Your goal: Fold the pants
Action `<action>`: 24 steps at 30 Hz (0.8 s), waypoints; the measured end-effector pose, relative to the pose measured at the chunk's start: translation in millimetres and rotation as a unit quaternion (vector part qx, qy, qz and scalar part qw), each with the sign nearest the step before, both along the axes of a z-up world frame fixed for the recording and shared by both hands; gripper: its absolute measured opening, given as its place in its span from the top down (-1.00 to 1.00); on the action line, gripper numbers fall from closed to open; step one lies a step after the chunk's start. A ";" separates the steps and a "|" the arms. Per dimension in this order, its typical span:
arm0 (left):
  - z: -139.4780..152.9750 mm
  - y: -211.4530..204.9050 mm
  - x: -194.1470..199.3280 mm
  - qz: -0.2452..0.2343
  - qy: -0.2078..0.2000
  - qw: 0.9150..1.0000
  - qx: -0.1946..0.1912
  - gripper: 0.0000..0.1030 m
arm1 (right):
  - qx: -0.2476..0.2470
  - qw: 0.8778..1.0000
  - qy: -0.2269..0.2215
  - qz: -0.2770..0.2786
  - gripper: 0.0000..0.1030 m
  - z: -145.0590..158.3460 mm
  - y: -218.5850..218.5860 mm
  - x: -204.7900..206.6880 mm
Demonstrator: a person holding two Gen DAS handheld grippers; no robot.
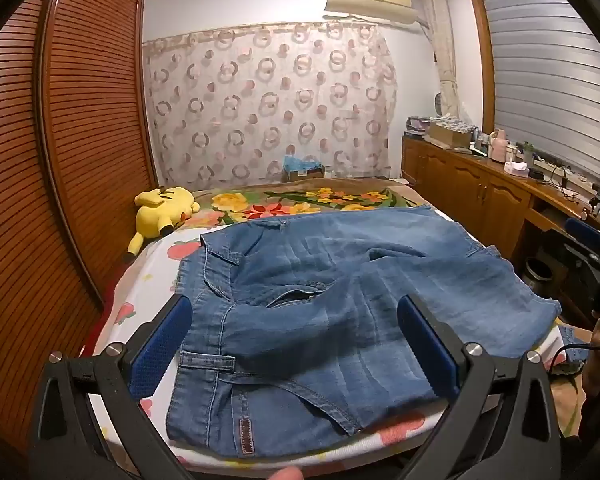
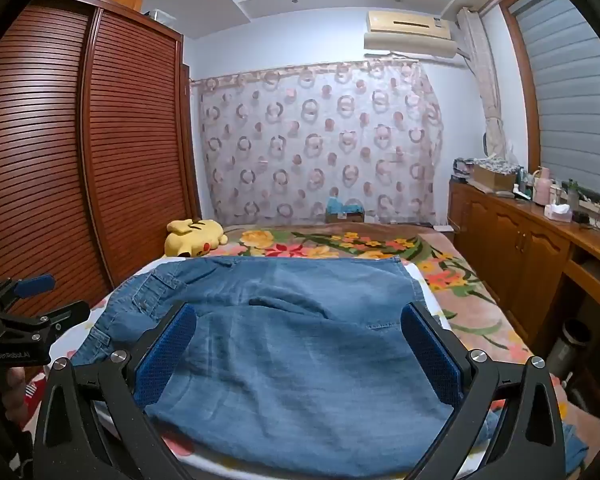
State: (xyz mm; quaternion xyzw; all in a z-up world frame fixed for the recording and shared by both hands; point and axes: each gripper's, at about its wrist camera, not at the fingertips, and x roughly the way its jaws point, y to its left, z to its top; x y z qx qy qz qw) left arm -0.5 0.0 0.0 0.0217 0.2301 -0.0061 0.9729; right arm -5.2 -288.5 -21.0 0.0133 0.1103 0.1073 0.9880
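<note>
The pants (image 1: 320, 300) lie bunched across the bed (image 1: 148, 292) at frame centre, legs already doubled over the waistband yet rumpled; both the left tool (image 1: 296, 344) and right tool (image 2: 300, 356) hover spread wide, gripping nothing; smoothing and a final fold seemingly remain.

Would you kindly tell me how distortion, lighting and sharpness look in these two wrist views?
Left wrist view: strong fisheye bowing of the wardrobe, dark vignette corners, warm dim light, jeans fairly sharp, a blurred fingertip at the bottom edge. Right wrist view: the same barrel bend, softer denim near the lens, no glare on the window blinds.
</note>
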 end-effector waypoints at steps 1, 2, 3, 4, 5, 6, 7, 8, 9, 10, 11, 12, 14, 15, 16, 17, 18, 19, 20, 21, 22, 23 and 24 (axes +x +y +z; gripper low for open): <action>0.1 -0.1 0.0 -0.001 0.001 1.000 0.000 -0.99 | 0.000 1.000 0.000 -0.001 -0.99 0.0 -0.1 0.0; 0.2 -0.1 0.0 -0.001 0.002 1.000 0.000 -0.99 | -0.005 1.000 0.002 0.000 -0.99 -0.1 0.6 0.4; 0.1 0.0 0.2 0.001 0.003 1.000 0.000 -0.99 | -0.005 1.000 0.001 0.000 -0.99 -0.1 0.8 0.8; 0.1 -0.1 0.3 0.000 0.004 1.000 -0.001 -0.99 | -0.005 1.000 0.001 0.000 -0.99 -0.1 1.2 1.3; 0.1 -0.1 0.3 -0.001 0.004 1.000 -0.001 -0.99 | -0.007 1.000 0.002 -0.001 -0.99 -0.2 1.7 2.3; 0.1 0.0 0.2 0.001 0.004 1.000 -0.001 -0.99 | -0.005 1.000 -0.002 0.000 -0.99 -0.3 0.9 0.2; 0.1 -0.2 0.3 0.001 0.004 1.000 -0.001 -0.99 | -0.006 1.000 -0.002 0.000 -0.99 -0.3 0.9 0.0; 0.0 0.1 0.3 0.001 0.005 1.000 -0.002 -0.99 | -0.006 1.000 -0.002 0.000 -0.99 -0.3 0.7 -0.3; 0.0 0.1 0.3 0.001 0.005 1.000 -0.002 -0.99 | -0.006 1.000 -0.002 0.000 -0.99 -0.2 0.4 -0.7; 0.0 0.1 0.3 0.001 0.005 1.000 -0.002 -0.99 | -0.007 1.000 -0.001 0.000 -0.99 1.0 2.9 -1.4; 0.0 0.2 0.3 0.001 0.005 1.000 -0.002 -0.99 | -0.007 1.000 -0.001 0.000 -0.99 1.0 3.2 -1.4; 0.0 0.2 0.4 0.001 0.005 1.000 -0.003 -0.99 | -0.007 1.000 -0.001 0.000 -0.99 1.4 3.3 -2.0; 0.0 0.2 0.4 0.001 0.005 1.000 -0.003 -0.99 | -0.007 1.000 -0.001 -0.001 -0.99 0.7 2.6 -1.6; 0.0 0.1 0.4 0.001 0.005 1.000 -0.003 -0.99 | -0.007 1.000 -0.001 -0.001 -0.99 0.9 2.5 -2.1; 0.0 0.1 0.4 0.001 0.005 1.000 -0.003 -0.99 | -0.007 1.000 -0.001 -0.001 -0.99 0.8 2.3 -1.8; 0.0 0.2 0.4 0.001 0.005 1.000 -0.003 -0.99 | -0.007 1.000 -0.002 -0.001 -0.99 0.1 1.0 -1.7; 0.0 0.2 0.3 0.001 0.005 1.000 -0.003 -0.99 | -0.008 1.000 -0.002 -0.001 -0.99 0.1 2.2 -1.4; -0.1 0.2 0.4 0.001 0.005 1.000 -0.003 -0.99 | -0.008 1.000 -0.002 -0.002 -0.99 0.0 2.2 -1.6; 0.0 0.2 0.4 0.001 0.005 1.000 -0.003 -0.99 | -0.008 1.000 -0.002 -0.002 -0.99 -0.3 2.8 -1.6; 0.0 0.2 0.4 0.001 0.005 1.000 -0.003 -0.99 | -0.008 1.000 -0.002 -0.001 -0.99 -0.2 2.5 -1.4; 0.0 0.2 0.4 0.001 0.005 1.000 -0.003 -0.99 | -0.009 1.000 -0.002 -0.002 -0.99 -0.2 2.6 -1.6; 0.0 0.3 0.5 0.001 0.005 1.000 -0.003 -0.99 | -0.009 1.000 -0.002 -0.003 -0.99 -0.2 2.7 -2.1; 0.0 0.3 0.6 0.001 0.004 1.000 -0.003 -0.99 | -0.009 1.000 -0.002 -0.003 -0.99 -0.6 1.7 -1.6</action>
